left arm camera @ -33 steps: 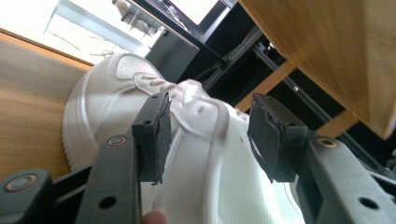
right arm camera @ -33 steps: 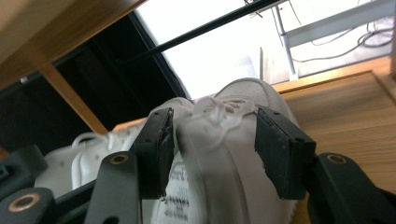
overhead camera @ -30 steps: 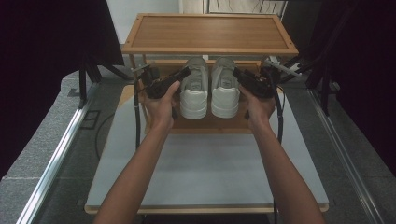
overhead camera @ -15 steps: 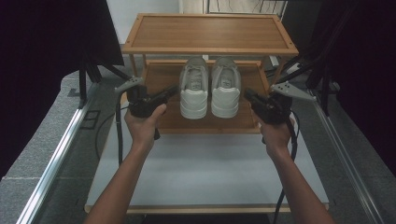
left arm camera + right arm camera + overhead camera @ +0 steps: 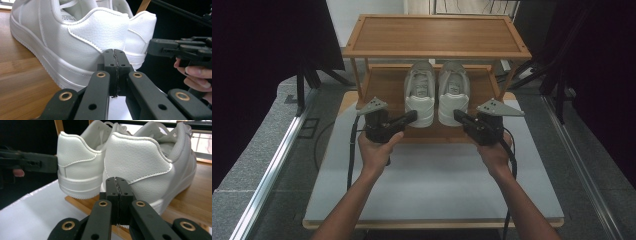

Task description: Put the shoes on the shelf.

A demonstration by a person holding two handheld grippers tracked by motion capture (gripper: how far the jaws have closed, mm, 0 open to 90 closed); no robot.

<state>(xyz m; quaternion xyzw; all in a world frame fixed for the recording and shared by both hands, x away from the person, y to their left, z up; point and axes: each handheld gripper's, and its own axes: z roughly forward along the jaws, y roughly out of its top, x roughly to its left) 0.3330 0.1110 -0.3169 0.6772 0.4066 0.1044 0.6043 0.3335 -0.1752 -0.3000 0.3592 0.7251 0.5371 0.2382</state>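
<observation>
Shelf [image 5: 437,35] tops high view; left claw [image 5: 115,53] view sees heels.

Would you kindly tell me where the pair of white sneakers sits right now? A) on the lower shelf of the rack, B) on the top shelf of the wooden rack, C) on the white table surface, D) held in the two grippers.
A: the white sneakers stand side by side on the lower shelf of the wooden rack, under its bare top board.
</observation>
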